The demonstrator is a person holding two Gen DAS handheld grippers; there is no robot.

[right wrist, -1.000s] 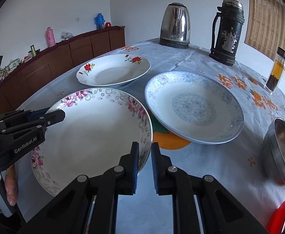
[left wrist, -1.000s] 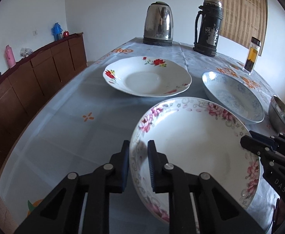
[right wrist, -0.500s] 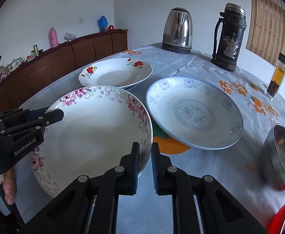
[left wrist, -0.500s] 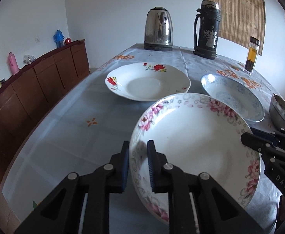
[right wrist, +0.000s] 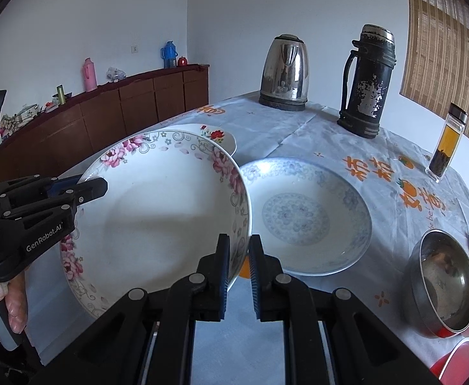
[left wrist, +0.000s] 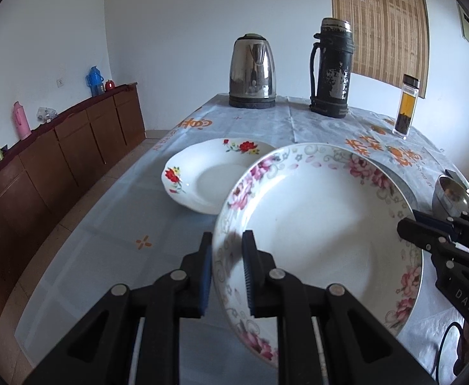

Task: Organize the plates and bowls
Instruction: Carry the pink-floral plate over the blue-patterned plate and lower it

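A pink-flowered plate (left wrist: 317, 234) (right wrist: 157, 211) hangs above the table, gripped on opposite rims. My left gripper (left wrist: 226, 256) is shut on its left rim, and my right gripper (right wrist: 238, 258) is shut on its right rim. Each gripper shows in the other's view: the right one (left wrist: 407, 227) and the left one (right wrist: 96, 187). A white plate with red flowers (left wrist: 208, 176) (right wrist: 216, 136) lies behind it. A blue-patterned plate (right wrist: 305, 215) lies to the right, mostly hidden in the left wrist view.
A steel kettle (left wrist: 252, 73), a dark thermos (left wrist: 330, 70) and a tea bottle (left wrist: 406, 106) stand at the table's far end. A steel bowl (right wrist: 442, 282) sits at the right edge. A wooden sideboard (left wrist: 58, 147) runs along the left wall. A hand (right wrist: 0, 298) holds the left gripper.
Both grippers have risen with the pink-flowered plate, which now covers part of the red-flowered plate and most of the blue one in the left wrist view.
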